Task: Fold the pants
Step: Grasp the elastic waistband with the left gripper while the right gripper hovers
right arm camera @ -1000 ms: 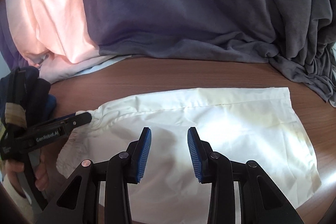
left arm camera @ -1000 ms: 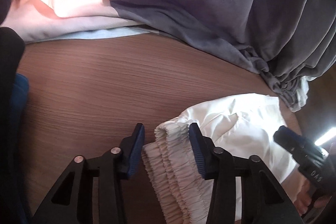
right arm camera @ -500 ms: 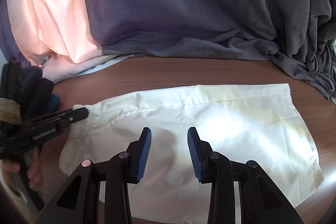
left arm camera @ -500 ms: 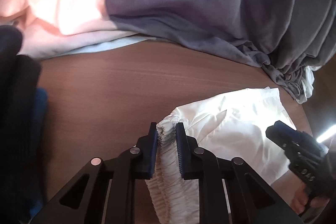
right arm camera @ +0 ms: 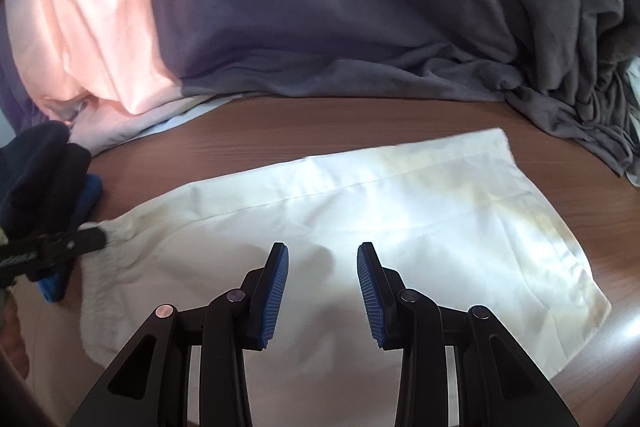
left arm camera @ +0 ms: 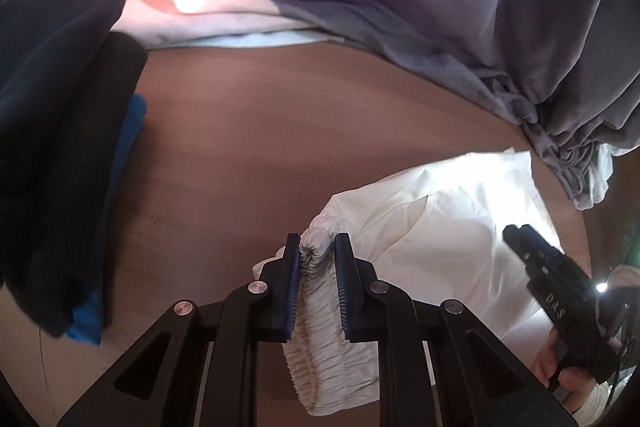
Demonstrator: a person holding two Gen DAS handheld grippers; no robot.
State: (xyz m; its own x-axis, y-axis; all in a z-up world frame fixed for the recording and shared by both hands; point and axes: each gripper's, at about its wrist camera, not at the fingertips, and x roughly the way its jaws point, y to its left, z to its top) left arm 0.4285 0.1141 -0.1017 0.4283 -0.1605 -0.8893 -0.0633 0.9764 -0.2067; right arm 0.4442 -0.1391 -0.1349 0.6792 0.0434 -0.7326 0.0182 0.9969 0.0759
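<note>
While the gathered elastic waistband (left arm camera: 316, 287) of the white cotton pants (right arm camera: 380, 219) is clamped by the left gripper (left arm camera: 317, 267), it should be carried evenly across; the right gripper (right arm camera: 322, 287) is held open, gripping nothing.

One pair of white pants (right arm camera: 360, 227), two tongs, one wooden table (left arm camera: 248, 131), several heaped garments (right arm camera: 320, 7).

Pants (right arm camera: 360, 211) on table (right arm camera: 328, 123), before clothes pile (right arm camera: 320, 7)

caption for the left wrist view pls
Left gripper shut on the white pants' elastic waistband over a wooden table.
</note>
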